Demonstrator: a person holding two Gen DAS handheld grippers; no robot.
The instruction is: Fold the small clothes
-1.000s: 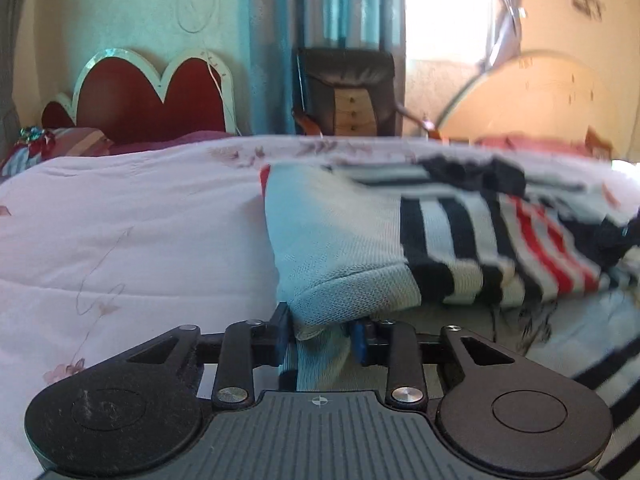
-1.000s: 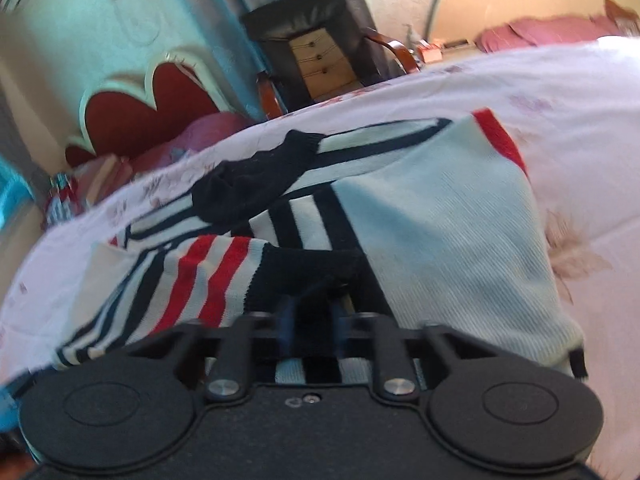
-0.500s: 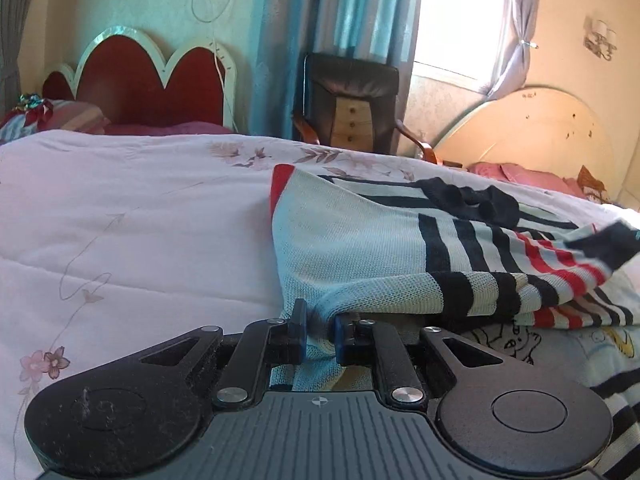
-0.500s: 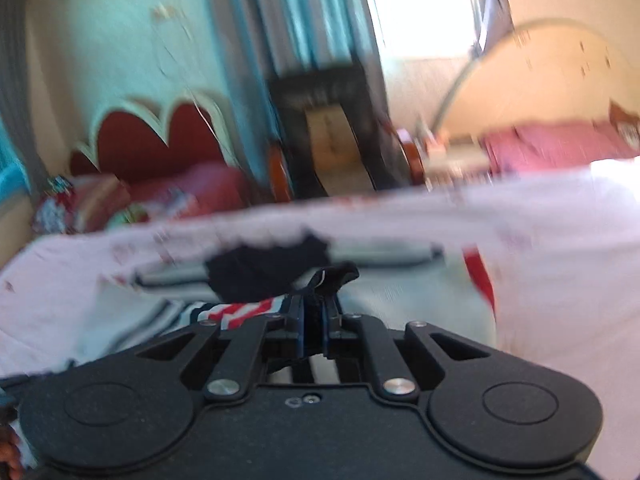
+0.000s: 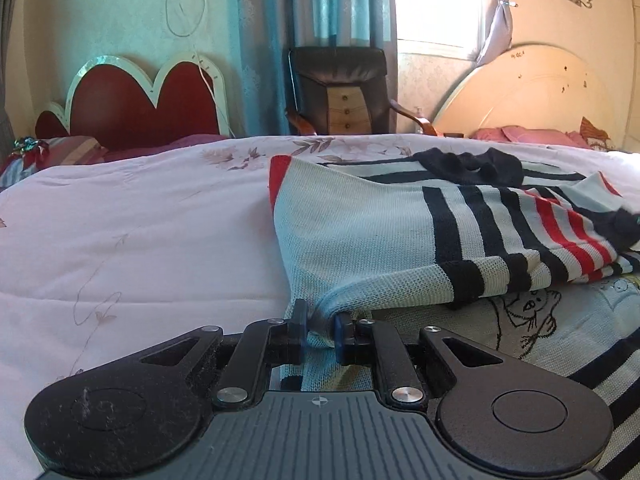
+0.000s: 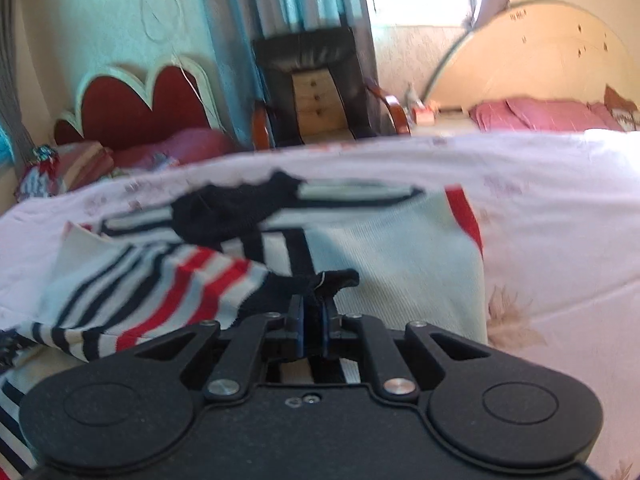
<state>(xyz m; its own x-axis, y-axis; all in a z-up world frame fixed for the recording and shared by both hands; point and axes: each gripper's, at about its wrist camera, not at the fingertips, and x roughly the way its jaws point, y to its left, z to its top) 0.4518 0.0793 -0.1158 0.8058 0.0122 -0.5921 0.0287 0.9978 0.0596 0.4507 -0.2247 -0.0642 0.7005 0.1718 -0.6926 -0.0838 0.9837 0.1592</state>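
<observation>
A small knit sweater (image 5: 360, 236), pale blue-grey with black and red stripes and a red hem, lies partly folded on the bed. My left gripper (image 5: 320, 330) is shut on a pale folded edge of the sweater, low over the quilt. My right gripper (image 6: 312, 322) is shut on a black edge of the same sweater (image 6: 384, 264) and holds it lifted above the rest. The black collar (image 6: 224, 212) lies at the far side.
A pale pink floral quilt (image 5: 140, 232) covers the bed. Behind it stand a red scalloped headboard (image 5: 140, 104), a dark armchair (image 5: 340, 88) and a second bed with pink pillows (image 6: 552, 114). A cartoon-printed cloth (image 5: 532, 320) lies under the sweater at right.
Both grippers closed on the sweater's edges. The right one lifted its black edge up and back; the left one pulled its pale edge toward me and the fold drew in.
</observation>
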